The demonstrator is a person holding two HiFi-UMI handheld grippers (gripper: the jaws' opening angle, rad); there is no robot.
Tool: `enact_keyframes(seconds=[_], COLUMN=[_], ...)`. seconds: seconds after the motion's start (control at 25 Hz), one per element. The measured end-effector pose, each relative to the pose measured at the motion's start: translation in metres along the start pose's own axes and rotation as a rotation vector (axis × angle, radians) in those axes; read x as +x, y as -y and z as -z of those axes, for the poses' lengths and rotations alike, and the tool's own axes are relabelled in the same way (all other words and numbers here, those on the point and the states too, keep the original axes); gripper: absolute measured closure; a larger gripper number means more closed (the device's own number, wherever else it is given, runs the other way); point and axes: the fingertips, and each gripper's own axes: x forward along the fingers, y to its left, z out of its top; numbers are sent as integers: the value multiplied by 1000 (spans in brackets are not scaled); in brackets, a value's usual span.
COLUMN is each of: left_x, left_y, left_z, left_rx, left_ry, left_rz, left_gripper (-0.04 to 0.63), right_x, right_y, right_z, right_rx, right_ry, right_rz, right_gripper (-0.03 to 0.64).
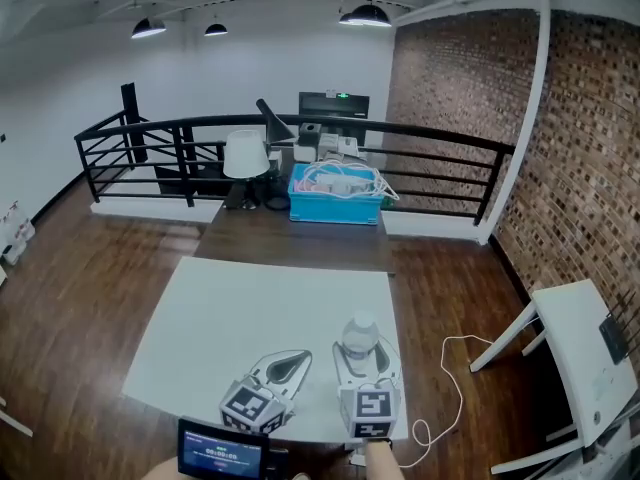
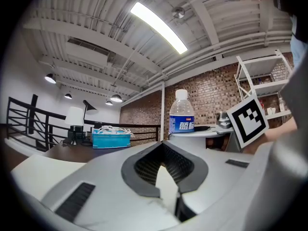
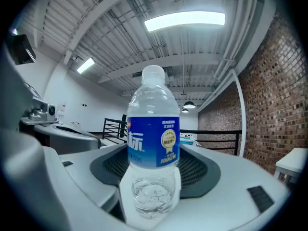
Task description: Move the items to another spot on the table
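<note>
A clear water bottle (image 1: 358, 338) with a blue label and white cap stands upright on the white table (image 1: 250, 308) near its front right corner. My right gripper (image 1: 366, 360) is shut on the bottle (image 3: 153, 143), one jaw on each side of its lower body. My left gripper (image 1: 303, 354) lies just left of it, low over the table, its jaws shut and holding nothing. In the left gripper view the bottle (image 2: 182, 112) rises to the right beyond the closed tips (image 2: 163, 146), next to the right gripper's marker cube (image 2: 248, 119).
Behind the white table, a dark table carries a blue bin (image 1: 335, 196) of white cables and a white lamp (image 1: 245, 155). A black railing (image 1: 420, 138) runs behind. A white cable (image 1: 450, 388) lies on the floor to the right, near a white bench (image 1: 580, 348). A lit screen (image 1: 222, 453) sits at the bottom.
</note>
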Motion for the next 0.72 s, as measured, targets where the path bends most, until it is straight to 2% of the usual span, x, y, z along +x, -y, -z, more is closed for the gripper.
enact_keyframes(seconds=[0.16,0.4,0.72], left_x=[-20,-53,-105], left_y=[-19,-53,-95], left_z=[-4,-7,-12], left_rx=[3,-3,-15], left_ry=[-1,-3,11], left_rz=[-39,-95,-156], left_gripper=[577,577,577], right_x=[11,27,54], right_y=[-22,-76,-141], right_z=[-6,-23,-27], right_rx=[-3,-10,-14], right_ry=[27,13,46], right_rz=[-24,-108,-154], right_gripper=[330,330,330])
